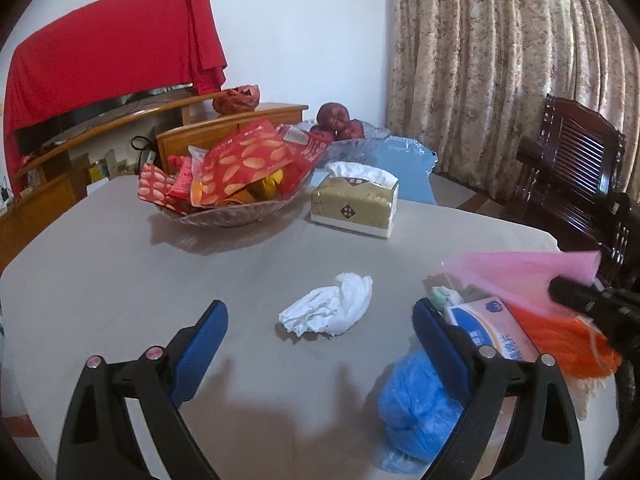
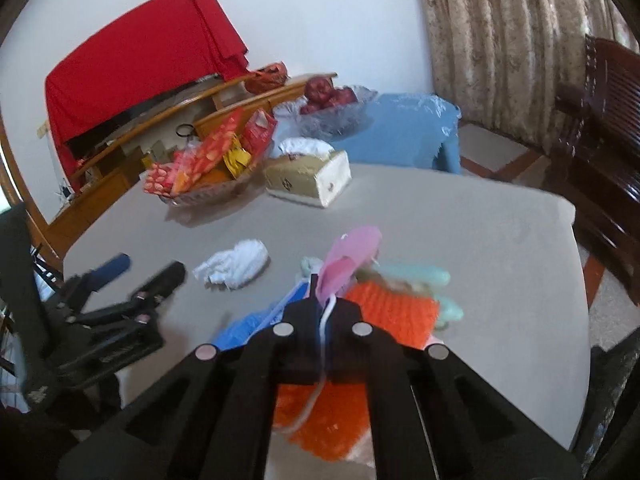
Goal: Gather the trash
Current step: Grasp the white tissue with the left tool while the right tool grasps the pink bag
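The left tongs [image 1: 320,332] stand wide open just above the grey counter [image 1: 120,280], blue pads apart and nothing pressed between them. A crumpled white tissue [image 1: 328,310] lies on the counter between and just beyond the two pads, touching neither.

The right tongs [image 2: 322,292] are closed tight on the edge of a thin pink plastic bag [image 2: 352,252] — the film bunches out past the fingertips, and a white string [image 2: 320,360] trails back between the black arms. Under and beside them sits a heap of trash: an orange knitted piece [image 2: 392,308], a blue plastic wad [image 1: 416,408], a white and blue packet [image 1: 492,324] and some pale green pieces [image 2: 420,274]. In the left wrist view the blue wad lies against the inner-right pad, partly hidden by it, with the packet just behind.

Farther back on the counter stand a glass bowl [image 1: 236,216] piled with red snack packets [image 1: 240,164] and, just beside it, a gold tissue box [image 1: 356,204] with a white sheet poking up. Beyond them, a second glass dish holds red apples [image 1: 336,120] on a blue-covered stand [image 1: 404,168]. A red cloth [image 1: 108,52] drapes over a screen at the wall — patterned curtains [image 1: 500,60] and a dark wooden chair [image 1: 576,168] fill the right side.
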`<state>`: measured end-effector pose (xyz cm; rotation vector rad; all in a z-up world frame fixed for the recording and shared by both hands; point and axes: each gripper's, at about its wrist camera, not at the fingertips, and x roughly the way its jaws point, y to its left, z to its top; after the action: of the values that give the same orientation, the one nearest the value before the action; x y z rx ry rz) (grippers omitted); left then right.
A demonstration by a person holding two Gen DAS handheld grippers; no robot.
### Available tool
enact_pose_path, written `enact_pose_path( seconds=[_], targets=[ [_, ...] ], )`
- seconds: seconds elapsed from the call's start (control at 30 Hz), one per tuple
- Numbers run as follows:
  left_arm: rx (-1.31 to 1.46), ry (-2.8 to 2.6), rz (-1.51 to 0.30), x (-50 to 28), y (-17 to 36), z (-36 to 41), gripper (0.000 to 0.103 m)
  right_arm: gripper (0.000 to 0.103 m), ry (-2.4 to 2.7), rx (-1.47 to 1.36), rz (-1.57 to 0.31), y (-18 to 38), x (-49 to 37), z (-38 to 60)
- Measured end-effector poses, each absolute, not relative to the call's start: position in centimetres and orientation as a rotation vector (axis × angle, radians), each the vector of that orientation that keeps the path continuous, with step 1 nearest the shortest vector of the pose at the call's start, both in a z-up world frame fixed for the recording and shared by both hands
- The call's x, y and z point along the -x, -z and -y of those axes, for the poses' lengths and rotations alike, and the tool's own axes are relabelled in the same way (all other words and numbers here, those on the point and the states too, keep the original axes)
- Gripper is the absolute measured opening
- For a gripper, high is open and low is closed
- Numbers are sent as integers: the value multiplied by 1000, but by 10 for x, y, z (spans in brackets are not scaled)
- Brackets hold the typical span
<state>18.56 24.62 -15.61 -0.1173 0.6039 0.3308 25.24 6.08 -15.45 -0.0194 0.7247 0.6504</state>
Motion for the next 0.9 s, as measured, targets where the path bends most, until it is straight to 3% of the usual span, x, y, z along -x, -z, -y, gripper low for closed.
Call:
enact_pose_path(
  seconds=[0.57, 0.67, 0.73, 0.8, 0.9],
  targets=[
    [173, -326, -816, -266, 225, -287, 89, 1, -636, 48, -765, 174, -286, -91],
    [183, -288, -848, -273, 231, -285, 74, 1, -636, 45, -768, 174, -285, -90],
    [183, -242, -849, -275, 232, -280, 46, 1, -636, 42, -770, 174, -285, -89],
    [190, -185, -850, -275, 230, -272, 30, 1, -636, 46, -766, 174, -285, -89],
    [204, -172, -841, -273, 225, -268, 23, 1, -641, 47, -757, 170, -282, -89]
  ],
)
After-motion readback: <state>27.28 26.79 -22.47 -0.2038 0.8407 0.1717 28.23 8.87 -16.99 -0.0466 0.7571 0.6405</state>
